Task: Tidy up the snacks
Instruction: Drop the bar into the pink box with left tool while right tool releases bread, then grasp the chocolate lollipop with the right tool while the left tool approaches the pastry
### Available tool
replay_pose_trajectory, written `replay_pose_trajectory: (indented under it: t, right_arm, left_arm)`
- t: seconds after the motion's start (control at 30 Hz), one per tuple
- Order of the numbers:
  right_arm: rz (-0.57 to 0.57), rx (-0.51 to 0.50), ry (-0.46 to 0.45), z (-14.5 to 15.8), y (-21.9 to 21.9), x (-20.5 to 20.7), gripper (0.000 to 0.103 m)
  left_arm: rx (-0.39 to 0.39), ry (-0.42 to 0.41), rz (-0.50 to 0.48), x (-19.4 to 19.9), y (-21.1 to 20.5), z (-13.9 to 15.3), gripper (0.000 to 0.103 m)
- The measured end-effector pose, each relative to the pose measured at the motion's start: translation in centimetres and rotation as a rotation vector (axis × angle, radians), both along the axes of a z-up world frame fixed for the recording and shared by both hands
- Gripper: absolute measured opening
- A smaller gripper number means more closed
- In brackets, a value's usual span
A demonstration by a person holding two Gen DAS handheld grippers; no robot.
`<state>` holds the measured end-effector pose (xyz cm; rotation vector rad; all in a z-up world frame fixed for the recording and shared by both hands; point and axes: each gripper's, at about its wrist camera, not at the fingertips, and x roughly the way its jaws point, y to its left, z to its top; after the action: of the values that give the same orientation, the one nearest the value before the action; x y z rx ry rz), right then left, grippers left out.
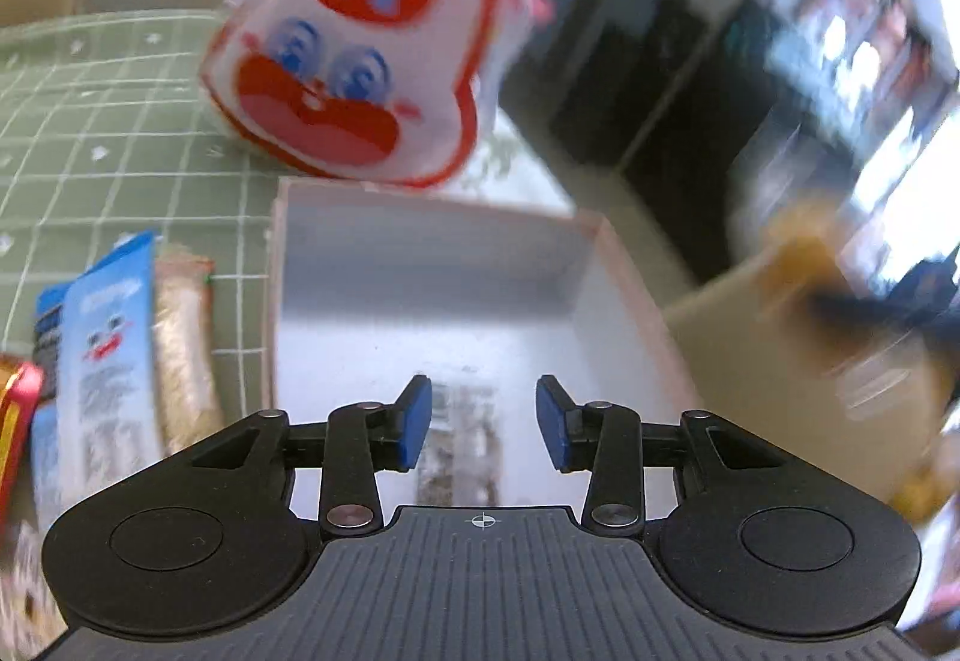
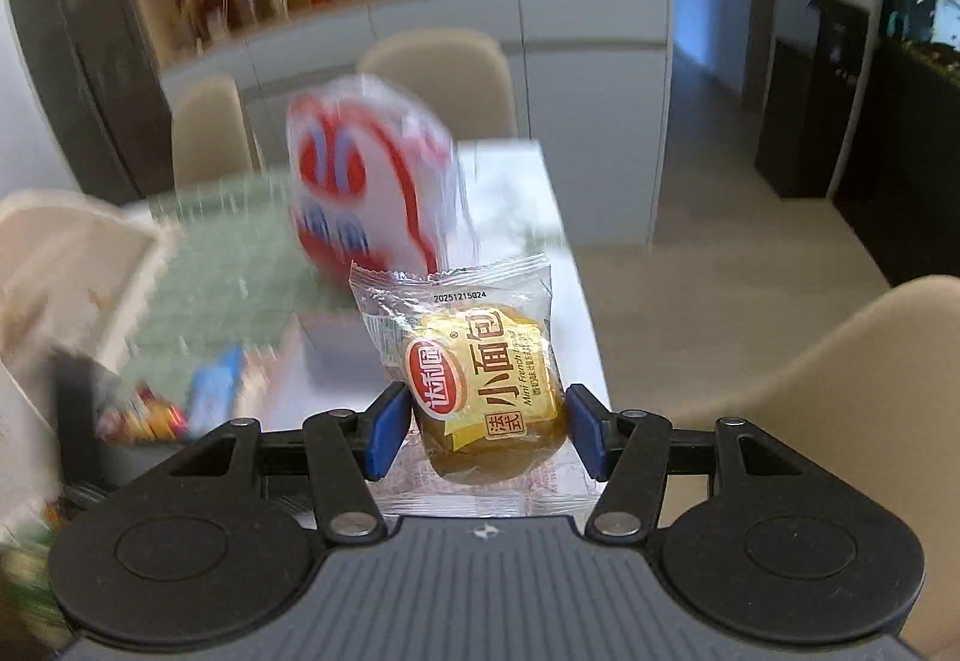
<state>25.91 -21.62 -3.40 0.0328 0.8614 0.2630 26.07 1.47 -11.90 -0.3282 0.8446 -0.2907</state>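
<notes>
The task looks barely begun. The shallow white cardboard box with pinkish rim, near the worktop's right edge, holds perhaps one packet, hidden behind the left gripper, whose fingers stand apart and empty over the box. A large puffy white bag printed with a red cartoon face stands at the box's far rim. Left of the box, on the green grid cloth, lie a blue-and-white packet and a beige packet, unsorted. The right gripper has its fingers closed on a clear-wrapped mini French bread with a yellow label, held above the worktop; the wrapper is crinkly, the bun soft-looking and brown.
</notes>
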Motion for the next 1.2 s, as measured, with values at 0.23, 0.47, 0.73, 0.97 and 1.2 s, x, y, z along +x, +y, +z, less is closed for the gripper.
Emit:
replay_pose_trajectory:
  t: [0.23, 0.47, 0.73, 0.97, 1.2]
  right_arm:
    - [0.12, 0.013, 0.118, -6.5, 5.0, 2.5, 0.057]
    - [0.218, -0.219, -0.01, -7.9, 9.9, 1.7, 0.068]
    - [0.486, -0.016, -0.067, -3.8, 21.1, -1.7, 0.083]
    - [0.506, 0.177, 0.185, -7.6, 33.8, -1.5, 0.081]
    - [0.578, 0.002, 0.154, -12.0, 42.0, -3.7, 0.066]
  left_arm:
    - [-0.056, -0.012, 0.099, -8.9, 5.1, 0.7, 0.043]
    - [0.108, 0.047, 0.443, -16.4, 14.7, -0.9, 0.043]
    - [0.087, 0.102, 0.721, -20.1, 24.5, -1.5, 0.042]
    - [0.026, 0.115, 0.769, -23.9, 27.4, -1.8, 0.042]
    - [-0.035, 0.136, 0.734, -25.3, 28.6, -3.1, 0.042]
